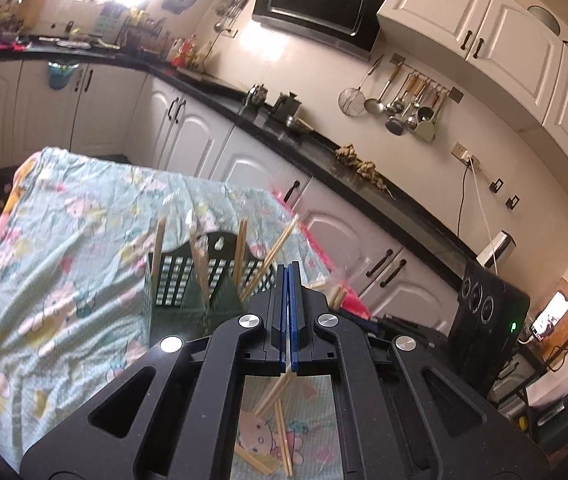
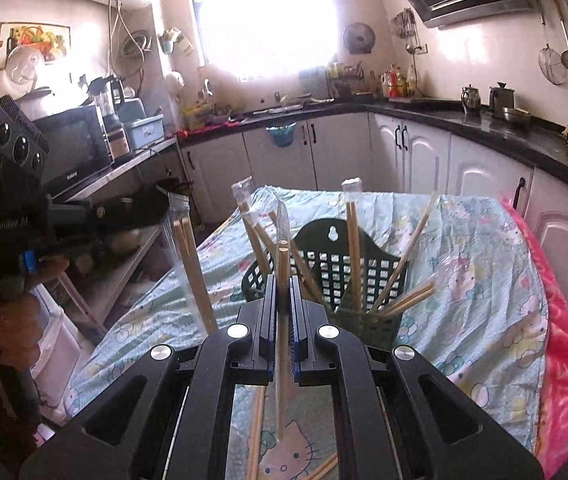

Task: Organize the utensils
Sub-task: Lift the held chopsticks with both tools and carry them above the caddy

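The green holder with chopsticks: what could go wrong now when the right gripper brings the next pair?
1. The right gripper pinches a wrapped chopstick pair only at the tips; it may swing or slip.
2. Chopsticks in the green holder lean outward in several directions, so a new pair could knock them or tip the holder on the wrinkled cloth.
3. Loose chopsticks still lie on the cloth.
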`<state>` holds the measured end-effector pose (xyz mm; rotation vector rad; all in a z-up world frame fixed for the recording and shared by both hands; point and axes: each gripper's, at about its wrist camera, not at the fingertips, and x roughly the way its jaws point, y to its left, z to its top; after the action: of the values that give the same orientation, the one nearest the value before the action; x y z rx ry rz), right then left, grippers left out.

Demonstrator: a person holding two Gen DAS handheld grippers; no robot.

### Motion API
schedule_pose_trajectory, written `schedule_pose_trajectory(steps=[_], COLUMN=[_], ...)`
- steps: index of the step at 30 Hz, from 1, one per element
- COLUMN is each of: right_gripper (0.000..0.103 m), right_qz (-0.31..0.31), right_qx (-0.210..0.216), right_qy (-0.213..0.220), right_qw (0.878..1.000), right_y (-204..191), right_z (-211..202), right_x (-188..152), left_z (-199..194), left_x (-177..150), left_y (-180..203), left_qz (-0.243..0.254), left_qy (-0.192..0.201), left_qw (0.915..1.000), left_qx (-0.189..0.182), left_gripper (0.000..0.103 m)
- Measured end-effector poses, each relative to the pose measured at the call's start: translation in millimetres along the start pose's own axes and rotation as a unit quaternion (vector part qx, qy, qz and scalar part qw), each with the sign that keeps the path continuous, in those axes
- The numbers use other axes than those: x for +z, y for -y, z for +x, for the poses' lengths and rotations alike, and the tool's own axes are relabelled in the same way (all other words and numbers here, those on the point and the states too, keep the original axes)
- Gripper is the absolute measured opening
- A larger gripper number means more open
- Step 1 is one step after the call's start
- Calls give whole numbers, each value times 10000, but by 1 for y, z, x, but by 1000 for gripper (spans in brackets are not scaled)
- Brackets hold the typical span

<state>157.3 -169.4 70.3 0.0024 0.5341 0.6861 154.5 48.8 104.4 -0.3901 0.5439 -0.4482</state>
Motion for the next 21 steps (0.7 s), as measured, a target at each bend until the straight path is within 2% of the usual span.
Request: schedule_pose_trajectory(steps=[10, 21], right_gripper=[6, 6], right_qz=[161, 7], right_qx=[16, -144], right_qy=[461, 867], right_qw=[9988, 9961], right_y=[8, 13], right_z=[-20, -32], right_x=[19, 57], left_z=[0, 1], left_x=[35, 81], left_y=[16, 27], left_qz=[137, 367], left_qy=[273, 598], left_qw=[9995, 9975], left_qx=[-109, 15], left_gripper=[0, 0])
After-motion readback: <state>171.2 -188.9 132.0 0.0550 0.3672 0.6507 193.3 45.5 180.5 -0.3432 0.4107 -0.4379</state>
